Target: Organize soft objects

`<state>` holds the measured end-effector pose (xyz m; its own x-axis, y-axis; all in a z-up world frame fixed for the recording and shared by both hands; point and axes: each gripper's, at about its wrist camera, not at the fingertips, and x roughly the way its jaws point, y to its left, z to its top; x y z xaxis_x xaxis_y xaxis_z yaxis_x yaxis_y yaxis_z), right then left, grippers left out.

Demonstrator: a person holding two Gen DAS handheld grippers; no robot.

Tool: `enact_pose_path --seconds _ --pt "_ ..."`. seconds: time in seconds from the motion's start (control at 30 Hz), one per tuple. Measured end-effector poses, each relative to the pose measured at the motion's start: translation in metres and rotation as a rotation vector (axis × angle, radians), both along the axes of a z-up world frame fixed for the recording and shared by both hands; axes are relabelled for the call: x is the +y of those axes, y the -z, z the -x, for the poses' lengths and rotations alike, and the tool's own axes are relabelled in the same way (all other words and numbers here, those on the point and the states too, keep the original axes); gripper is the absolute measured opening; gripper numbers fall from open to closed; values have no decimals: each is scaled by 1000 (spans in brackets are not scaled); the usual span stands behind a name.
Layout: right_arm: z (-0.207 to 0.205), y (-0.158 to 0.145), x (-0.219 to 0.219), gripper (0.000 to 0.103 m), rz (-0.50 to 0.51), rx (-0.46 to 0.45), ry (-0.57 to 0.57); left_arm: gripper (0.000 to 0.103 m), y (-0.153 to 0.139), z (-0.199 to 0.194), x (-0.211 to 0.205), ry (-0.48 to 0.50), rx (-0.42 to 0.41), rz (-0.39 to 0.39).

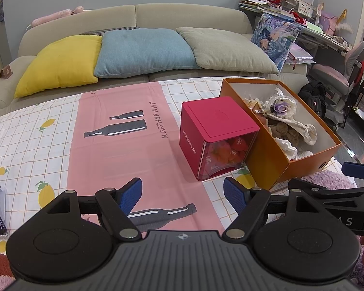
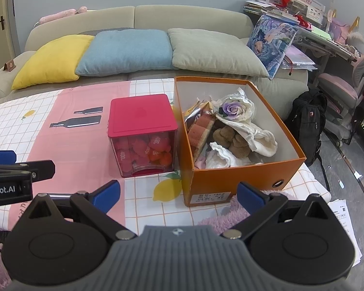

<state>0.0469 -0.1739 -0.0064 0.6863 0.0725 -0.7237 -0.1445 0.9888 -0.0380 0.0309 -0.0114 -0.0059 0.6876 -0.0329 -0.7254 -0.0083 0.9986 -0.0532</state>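
Hovering low over the desk (image 1: 36, 126), both grippers are wide open and hold nothing: the left gripper (image 1: 183, 194) and the right gripper (image 2: 178, 194). The soft things (image 2: 233, 133), a cloth flower, a brown toy and white cloths, lie piled in the orange box (image 2: 233, 181) at about one o'clock from the right gripper. The red box (image 2: 143, 118) sits at eleven o'clock, just beside it. This could be tidying just beginning, or all finished. I cannot tell which.
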Motion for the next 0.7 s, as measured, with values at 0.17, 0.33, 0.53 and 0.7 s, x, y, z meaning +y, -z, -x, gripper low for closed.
enact_pose_path --seconds 0.17,0.33,0.53,0.7 --pt "0 0 0 100 0 1 -2 89 0 0 -1 -1 0 1" --pt "-1 1 -1 100 0 2 -4 89 0 0 0 -1 1 1" --pt "-1 1 -1 100 0 3 -5 89 0 0 0 -2 -1 1" --pt "-1 1 -1 100 1 4 -5 89 0 0 0 -1 0 1"
